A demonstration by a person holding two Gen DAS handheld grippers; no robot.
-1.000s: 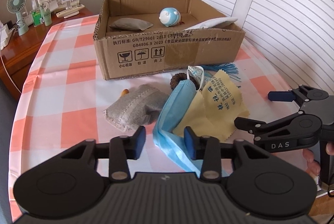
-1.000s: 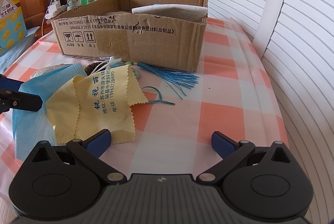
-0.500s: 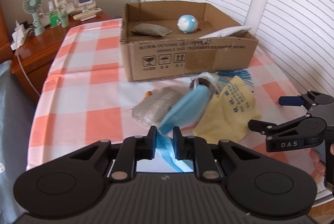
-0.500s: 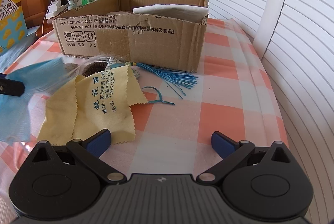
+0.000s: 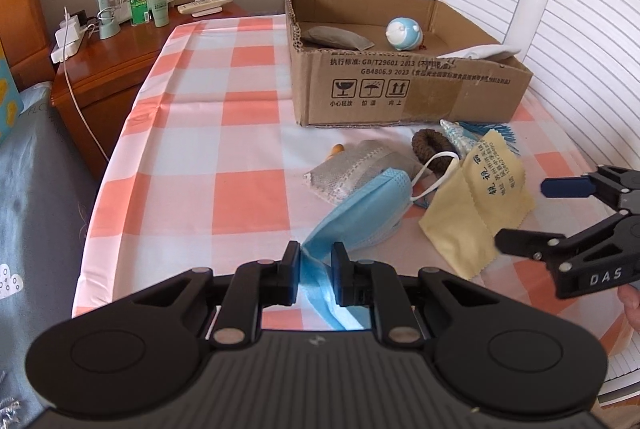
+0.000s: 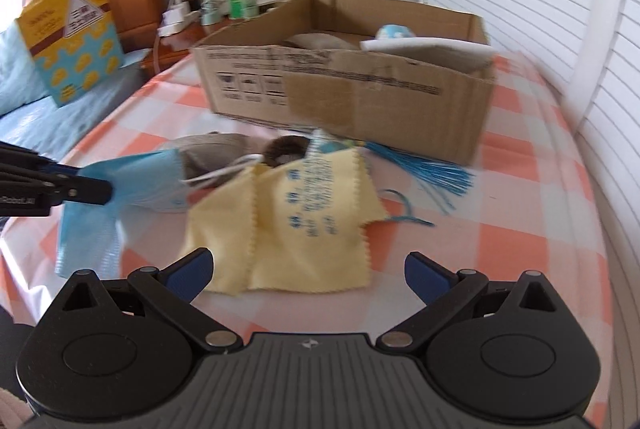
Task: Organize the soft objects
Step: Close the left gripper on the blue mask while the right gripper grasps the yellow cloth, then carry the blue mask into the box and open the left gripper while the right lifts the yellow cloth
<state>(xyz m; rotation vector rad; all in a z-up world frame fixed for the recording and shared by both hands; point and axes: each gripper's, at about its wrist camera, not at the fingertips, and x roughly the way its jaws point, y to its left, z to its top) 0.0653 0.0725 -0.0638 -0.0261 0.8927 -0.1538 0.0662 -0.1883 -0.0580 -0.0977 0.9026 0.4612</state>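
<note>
**Mask in the pinch, box next**

Fingers of my left gripper (image 5: 316,271) are clamped on one end of the blue face mask (image 5: 362,211), whose other end trails on the checked tablecloth (image 5: 208,149) beside the grey pouch (image 5: 352,169). My right gripper (image 6: 308,273) stands wide open and empty over the yellow cloth (image 6: 296,229). Judged from here, the pick-up is under way; next the mask needs lifting clear of the clutter, ear loop included, and carrying into the cardboard box (image 5: 400,93).

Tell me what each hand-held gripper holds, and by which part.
Left hand-held gripper: shut on the blue face mask, pinching its near end. Right hand-held gripper: open, holding nothing.
</note>
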